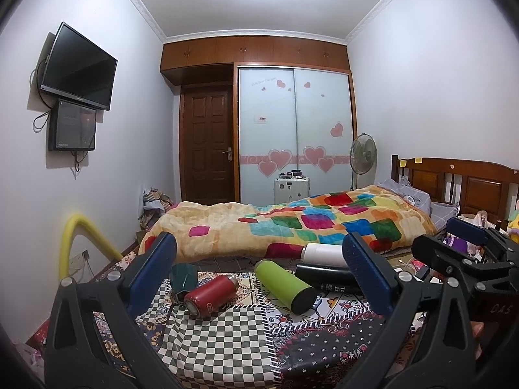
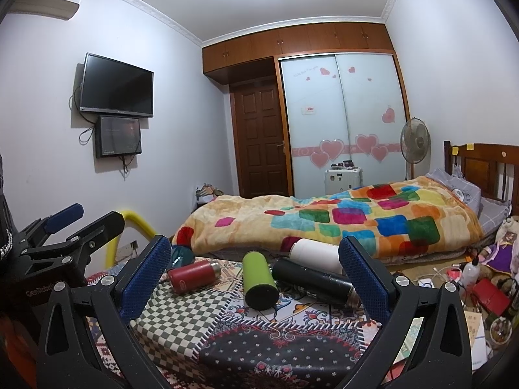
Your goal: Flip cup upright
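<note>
Several cups lie on their sides on a patterned cloth (image 1: pixel 227 340): a red one (image 1: pixel 211 295) (image 2: pixel 193 275), a green one (image 1: pixel 285 287) (image 2: pixel 259 280), a black one (image 1: pixel 324 278) (image 2: pixel 311 282), a white one (image 1: pixel 324 254) (image 2: pixel 314 253) and a dark teal one (image 1: pixel 183 278) (image 2: pixel 181 256) at the left. My left gripper (image 1: pixel 259 278) is open and empty, short of the cups. My right gripper (image 2: pixel 254 278) is open and empty too, and shows at the right of the left wrist view (image 1: pixel 454 249).
A bed with a colourful blanket (image 1: pixel 292 223) lies right behind the cups. A yellow foam tube (image 1: pixel 81 240) stands at the left. Clutter (image 2: pixel 480 285) covers the floor at the right. A fan (image 1: pixel 363 155) and a wardrobe stand at the back.
</note>
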`<state>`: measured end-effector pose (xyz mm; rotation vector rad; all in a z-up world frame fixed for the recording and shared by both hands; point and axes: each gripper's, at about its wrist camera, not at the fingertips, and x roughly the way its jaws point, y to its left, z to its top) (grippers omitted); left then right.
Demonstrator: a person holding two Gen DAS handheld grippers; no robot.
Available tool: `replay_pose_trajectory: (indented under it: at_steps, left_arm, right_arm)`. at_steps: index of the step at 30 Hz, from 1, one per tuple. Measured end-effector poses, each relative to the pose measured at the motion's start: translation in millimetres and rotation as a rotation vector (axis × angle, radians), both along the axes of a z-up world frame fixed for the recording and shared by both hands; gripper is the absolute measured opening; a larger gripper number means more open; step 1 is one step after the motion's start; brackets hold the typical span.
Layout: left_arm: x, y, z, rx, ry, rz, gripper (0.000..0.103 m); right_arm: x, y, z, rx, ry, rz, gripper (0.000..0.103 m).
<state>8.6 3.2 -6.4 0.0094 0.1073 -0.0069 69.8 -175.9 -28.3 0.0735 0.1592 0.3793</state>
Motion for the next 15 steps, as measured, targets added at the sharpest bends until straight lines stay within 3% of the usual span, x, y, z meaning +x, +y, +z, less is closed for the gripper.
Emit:
replay_pose_trajectory:
  at_steps: [15]
  left_arm:
    - [-4.2,-1.8,-0.6,0.006,-0.016,0.000,0.103]
  right_arm:
    - [-0.2,-0.3,0.0,0.002,0.001,-0.002,0.103]
